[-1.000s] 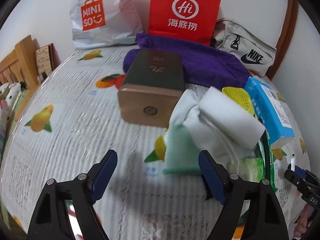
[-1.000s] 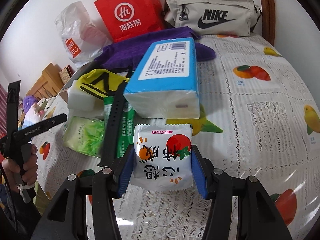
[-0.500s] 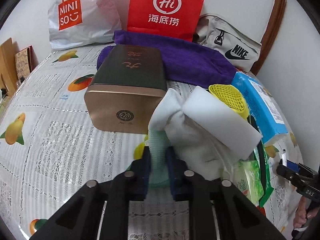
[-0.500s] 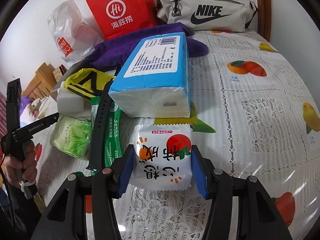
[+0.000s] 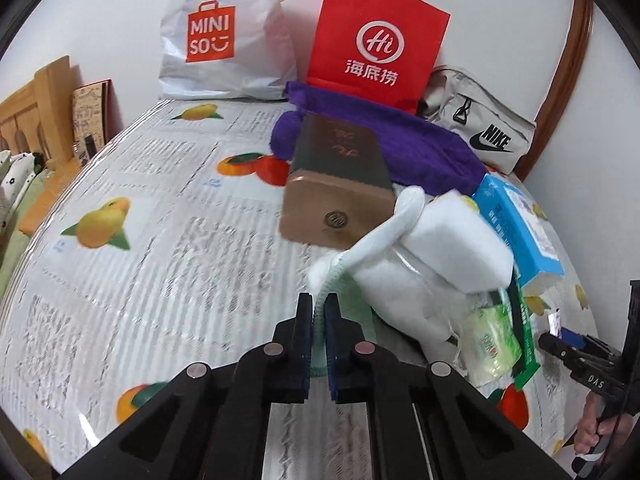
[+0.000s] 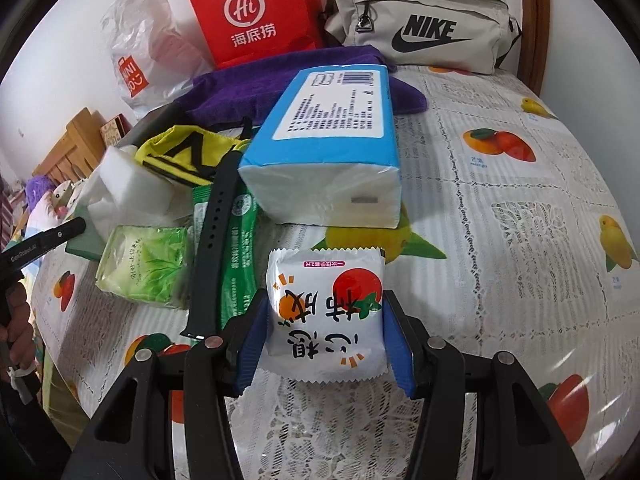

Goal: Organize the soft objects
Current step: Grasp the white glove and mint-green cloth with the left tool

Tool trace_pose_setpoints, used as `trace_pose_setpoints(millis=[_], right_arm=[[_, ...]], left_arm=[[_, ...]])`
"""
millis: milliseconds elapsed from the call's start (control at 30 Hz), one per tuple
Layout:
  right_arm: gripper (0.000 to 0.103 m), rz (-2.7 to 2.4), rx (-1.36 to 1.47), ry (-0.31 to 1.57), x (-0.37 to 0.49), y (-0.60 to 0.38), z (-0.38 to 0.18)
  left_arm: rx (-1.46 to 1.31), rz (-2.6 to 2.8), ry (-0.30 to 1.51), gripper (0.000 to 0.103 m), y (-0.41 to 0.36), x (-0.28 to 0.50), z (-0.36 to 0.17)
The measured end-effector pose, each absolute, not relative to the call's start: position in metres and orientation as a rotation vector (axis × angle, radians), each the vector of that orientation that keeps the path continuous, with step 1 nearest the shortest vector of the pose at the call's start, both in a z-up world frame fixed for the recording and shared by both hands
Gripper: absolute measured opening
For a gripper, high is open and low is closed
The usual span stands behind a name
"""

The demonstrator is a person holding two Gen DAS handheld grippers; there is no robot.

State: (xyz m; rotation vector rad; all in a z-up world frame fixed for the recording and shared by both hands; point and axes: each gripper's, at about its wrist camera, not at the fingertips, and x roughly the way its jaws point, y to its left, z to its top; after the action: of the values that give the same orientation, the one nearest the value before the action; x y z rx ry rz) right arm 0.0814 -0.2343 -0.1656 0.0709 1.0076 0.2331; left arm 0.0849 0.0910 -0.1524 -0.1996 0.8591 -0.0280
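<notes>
**A:** What's hidden or hard to read here? On the left wrist view the pale green cloth [image 5: 320, 320] is mostly covered by the left gripper [image 5: 319, 304], whose jaws are clamped on its edge. Only a thin mint strip is seen between the pads, with a white fluffy fold [image 5: 360, 248] draped just above it. Motion blur is spread over the bronze tin [image 5: 336, 200].

**B:** Same on the right side. The snack packet [image 6: 326, 312] is pinched between the blue pads of the right gripper [image 6: 324, 336], jaws partly apart and pressed on both its sides. It's white, puffy, crimped at the edges, and printed with a tomato and orange. Its lower edge is cut off behind the jaws.

**A:** Where is it sitting?

**B:** At the near side of the lace-covered counter [image 6: 520, 220], just in front of the blue tissue pack [image 6: 332, 152]. The pile at left is jumbled: a white sponge block [image 6: 132, 188], a green wipes pack [image 6: 148, 264] and a black strap [image 6: 212, 240] laid over a green sachet that's barely legible. A purple towel [image 6: 280, 80] is partly hidden behind the tissues.
</notes>
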Motion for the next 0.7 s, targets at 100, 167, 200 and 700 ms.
trace_pose_setpoints(millis=[100,167,200,700], right_arm=[[0.054,0.229,0.058,1.002,0.078,-0.234,-0.162],[0.054,0.229,0.060,0.990,0.075,-0.236,-0.158],[0.054,0.227,0.065,0.987,0.075,-0.237,-0.157],[0.054,0.212,0.073,1.005,0.076,-0.241,-0.161]], left_arm=[[-0.208,0.024,0.836,0.005,0.100,0.075,-0.147],[-0.217,0.049,0.827,0.005,0.111,0.069,-0.139],[-0.220,0.077,0.826,0.005,0.117,0.068,-0.137],[-0.259,-0.037,0.831,0.063,0.103,0.081,-0.144]])
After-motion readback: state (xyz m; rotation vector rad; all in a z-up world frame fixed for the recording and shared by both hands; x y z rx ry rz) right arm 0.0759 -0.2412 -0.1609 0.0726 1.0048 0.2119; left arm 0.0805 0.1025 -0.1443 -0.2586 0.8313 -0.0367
